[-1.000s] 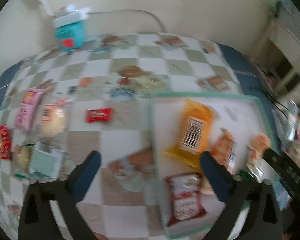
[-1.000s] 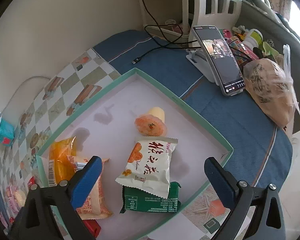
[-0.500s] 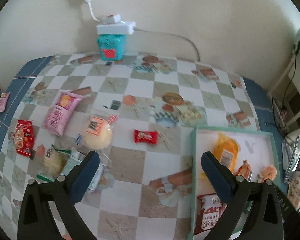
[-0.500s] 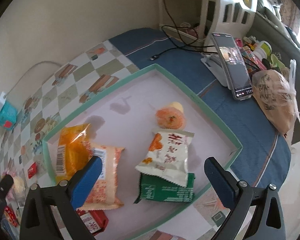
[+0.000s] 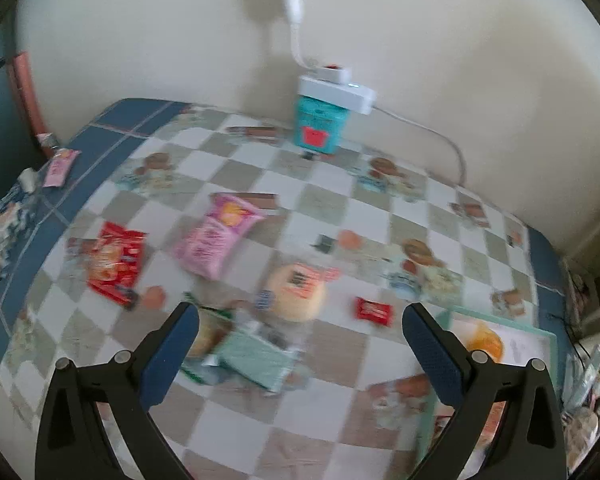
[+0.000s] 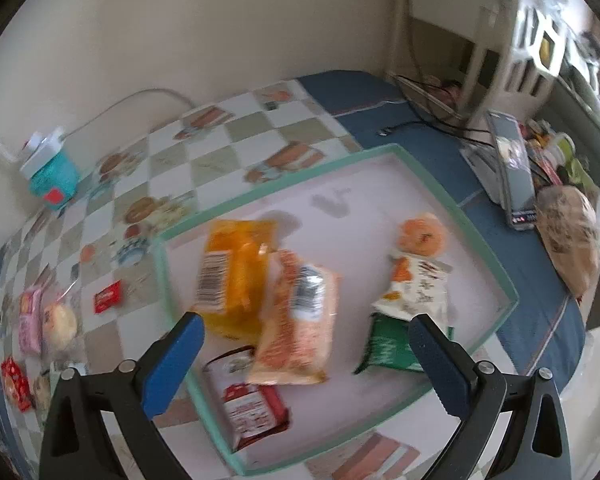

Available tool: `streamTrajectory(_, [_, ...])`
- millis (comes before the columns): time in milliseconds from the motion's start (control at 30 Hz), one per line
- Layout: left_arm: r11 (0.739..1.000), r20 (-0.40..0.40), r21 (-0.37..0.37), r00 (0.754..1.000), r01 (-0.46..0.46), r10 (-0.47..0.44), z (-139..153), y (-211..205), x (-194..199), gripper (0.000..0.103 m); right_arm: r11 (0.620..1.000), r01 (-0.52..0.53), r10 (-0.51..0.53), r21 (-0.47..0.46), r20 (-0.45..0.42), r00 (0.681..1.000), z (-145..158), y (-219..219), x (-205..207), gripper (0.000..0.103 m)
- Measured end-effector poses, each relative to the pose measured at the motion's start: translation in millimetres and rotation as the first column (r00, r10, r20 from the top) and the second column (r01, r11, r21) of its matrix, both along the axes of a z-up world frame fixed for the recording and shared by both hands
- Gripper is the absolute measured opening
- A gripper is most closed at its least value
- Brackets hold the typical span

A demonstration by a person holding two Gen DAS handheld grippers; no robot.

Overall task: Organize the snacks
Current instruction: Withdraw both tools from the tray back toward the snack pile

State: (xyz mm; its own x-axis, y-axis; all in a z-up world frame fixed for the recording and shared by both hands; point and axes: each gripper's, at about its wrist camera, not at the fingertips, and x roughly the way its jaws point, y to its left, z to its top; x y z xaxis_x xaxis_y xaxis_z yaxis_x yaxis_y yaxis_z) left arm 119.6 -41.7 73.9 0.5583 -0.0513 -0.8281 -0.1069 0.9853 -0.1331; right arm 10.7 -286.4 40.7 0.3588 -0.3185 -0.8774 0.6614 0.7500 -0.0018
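My left gripper (image 5: 300, 346) is open and empty above loose snacks on the checkered cloth: a round bun (image 5: 298, 292), a pale green packet (image 5: 256, 354), a pink packet (image 5: 216, 236), a red packet (image 5: 116, 262) and a small red candy (image 5: 374, 311). My right gripper (image 6: 306, 354) is open and empty over the green-rimmed tray (image 6: 472, 216). The tray holds an orange bag (image 6: 236, 272), a peach packet (image 6: 300, 320), a red-and-white packet (image 6: 250, 408), a white packet (image 6: 418, 290), a green packet (image 6: 392, 354) and a round orange snack (image 6: 422, 234).
A teal box with a white power strip (image 5: 324, 120) stands at the wall. A phone on a stand (image 6: 512, 172), cables and a bagged item (image 6: 572, 236) lie right of the tray. A small pink packet (image 5: 60, 166) lies at the far left edge.
The left gripper has swung left, away from the tray, and now sits over the loose snacks. The right gripper has shifted left across the tray. Both stayed open.
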Motion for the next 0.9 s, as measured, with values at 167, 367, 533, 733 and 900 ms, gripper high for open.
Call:
streamTrajectory(167, [0.994, -0.023, 0.033, 0.994, -0.108, 0.109, -2.2, 42.6, 0.6, 0.101, 0.998, -0.062, 0.062, -0.015, -0.013, 0.998, -1.2, 24.9, 11.5, 0.103])
streamTrajectory(367, [0.965, -0.097, 0.099, 0.963, -0.243, 0.253, -14.9, 101.3, 1.2, 0.101, 0.993, -0.121, 0.121, -0.005, -0.014, 0.993, -4.0, 53.4, 22.2, 0.103])
streamTrajectory(533, [0.946, -0.128, 0.156, 0.944, -0.285, 0.305, -25.4, 141.0, -0.5, 0.101, 0.978, -0.206, 0.207, 0.026, -0.006, 0.978, -8.7, 85.1, 36.5, 0.103])
streamTrajectory(733, [0.927, -0.136, 0.147, 0.922, -0.344, 0.364, -31.3, 185.2, -5.1, 0.102, 0.945, -0.318, 0.318, 0.073, 0.015, 0.948, -15.8, 129.1, 52.9, 0.103])
streamTrajectory(900, [0.912, -0.144, 0.118, 0.902, -0.393, 0.407, -35.0, 213.4, -8.4, 0.102, 0.922, -0.379, 0.380, 0.075, 0.001, 0.925, -23.4, 159.5, 63.7, 0.103])
